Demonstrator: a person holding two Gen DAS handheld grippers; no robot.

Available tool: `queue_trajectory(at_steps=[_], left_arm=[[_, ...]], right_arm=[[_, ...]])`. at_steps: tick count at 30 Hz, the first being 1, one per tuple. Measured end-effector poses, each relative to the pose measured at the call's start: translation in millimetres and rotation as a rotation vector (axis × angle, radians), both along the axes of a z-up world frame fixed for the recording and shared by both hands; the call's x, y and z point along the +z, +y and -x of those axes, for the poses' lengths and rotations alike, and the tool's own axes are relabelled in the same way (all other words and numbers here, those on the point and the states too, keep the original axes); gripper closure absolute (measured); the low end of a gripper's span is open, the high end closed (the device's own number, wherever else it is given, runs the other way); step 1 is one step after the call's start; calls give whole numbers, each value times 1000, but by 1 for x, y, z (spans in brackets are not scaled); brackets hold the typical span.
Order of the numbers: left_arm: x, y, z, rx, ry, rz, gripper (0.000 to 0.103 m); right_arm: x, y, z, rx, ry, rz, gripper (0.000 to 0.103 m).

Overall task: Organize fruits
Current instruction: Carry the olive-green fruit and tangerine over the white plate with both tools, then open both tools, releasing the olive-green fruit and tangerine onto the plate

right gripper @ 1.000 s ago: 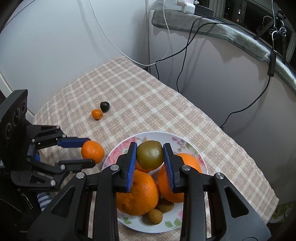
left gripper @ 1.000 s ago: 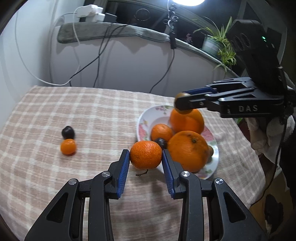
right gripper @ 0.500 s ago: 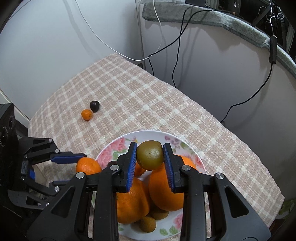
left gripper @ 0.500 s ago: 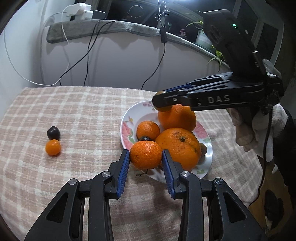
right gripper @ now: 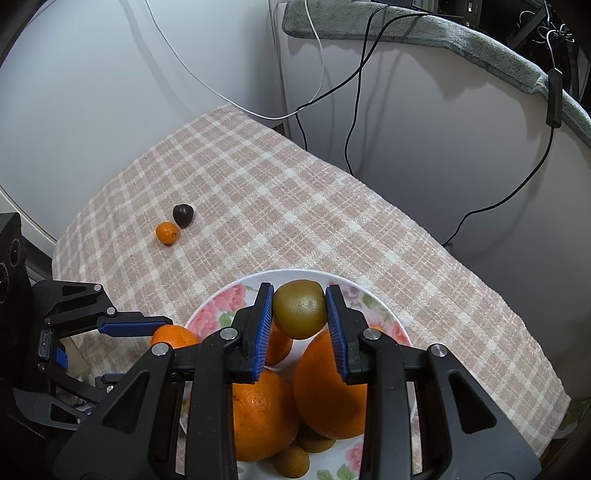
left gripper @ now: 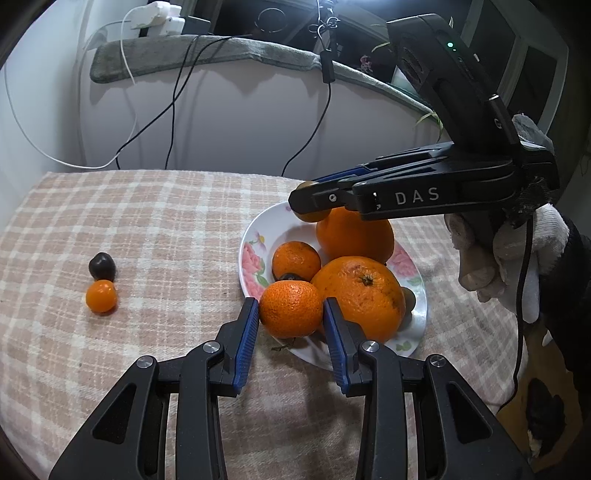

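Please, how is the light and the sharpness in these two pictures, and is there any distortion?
Left wrist view: sharp, lit from above behind; glossy highlight on the large orange; the ledge curves, corners black. Right wrist view: sharp; cables cast soft shadows on the wall; same fisheye bending at the ledge.

Black claw (left gripper: pixel 290 325), blue pads (left gripper: pixel 245 343), silver screws

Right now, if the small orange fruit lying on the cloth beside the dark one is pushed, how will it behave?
The small orange fruit looks round and smooth, so it would probably roll rather than slide. The checked cloth may slow it soon. It seems to touch the dark fruit, so a push from the near side would likely nudge that one too.
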State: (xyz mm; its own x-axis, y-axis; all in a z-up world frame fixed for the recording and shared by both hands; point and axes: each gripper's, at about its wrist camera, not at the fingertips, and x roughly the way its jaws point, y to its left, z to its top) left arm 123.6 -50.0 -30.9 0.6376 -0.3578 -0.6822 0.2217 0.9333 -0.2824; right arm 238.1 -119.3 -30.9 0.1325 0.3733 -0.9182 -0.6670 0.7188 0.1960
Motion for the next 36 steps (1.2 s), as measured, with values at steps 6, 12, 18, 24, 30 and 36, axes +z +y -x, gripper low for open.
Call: queue_trajectory(at_steps=[6, 12, 18, 24, 30, 36], left_arm=[[0, 1, 0, -1, 1, -4, 68], [0, -1, 0, -1, 3, -15, 66], [3, 0, 1, 11, -4, -10, 37], [5, 1, 2, 25, 2, -9, 30], [6, 2, 4, 28, -4, -8, 30], [10, 5, 6, 38, -15, -9, 30]], right_arm=[[-1, 1, 1, -2, -5, 3, 73], [1, -1, 0, -8, -15, -1, 57], [9, -4, 1, -16, -35, -20, 32], [10, -5, 0, -20, -33, -21, 29], [13, -5, 1, -19, -39, -22, 29], [18, -4, 0, -22, -37, -30, 29]])
